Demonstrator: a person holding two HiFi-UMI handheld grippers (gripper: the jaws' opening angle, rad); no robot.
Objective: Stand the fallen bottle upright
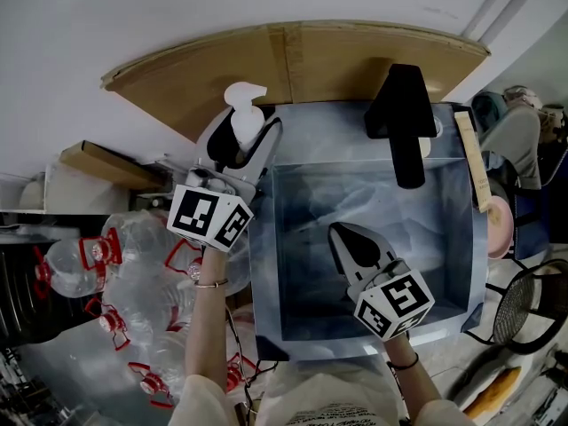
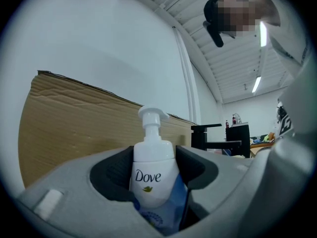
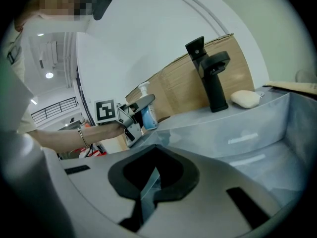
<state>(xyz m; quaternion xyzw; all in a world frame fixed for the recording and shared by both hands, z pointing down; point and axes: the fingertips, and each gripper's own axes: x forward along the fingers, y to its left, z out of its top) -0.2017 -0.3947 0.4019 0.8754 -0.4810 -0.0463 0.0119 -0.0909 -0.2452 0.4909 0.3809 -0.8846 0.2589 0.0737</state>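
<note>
The left forearm (image 1: 209, 313) reaches forward along the left side of the sink (image 1: 264, 273), a thin bangle at its wrist. It carries the left tongs (image 1: 245, 142) pointing level toward the cardboard sheet (image 1: 293, 60) that stands against the wall. These tongs are closed on the white pump bottle (image 1: 246, 114). In the left gripper view a dark pad presses each side of the bottle's (image 2: 151, 170) body, just below its shoulder. The bottle stands upright in that grip, pump head on top and label facing the camera. It is at the sink's far left corner, left of the black faucet (image 1: 404, 122). From the right gripper view the bottle (image 3: 147, 114) sits low over the bench edge there. Whether its base touches the bench cannot be told.

The right tongs (image 1: 341, 231) hang over the sink basin, tilted slightly downward and pointing toward the back wall. Their jaws are drawn together at the tips with nothing between them (image 3: 148, 185). They are well apart from the bottle. A pale bar of soap (image 3: 245, 99) lies beside the faucet's base.
</note>
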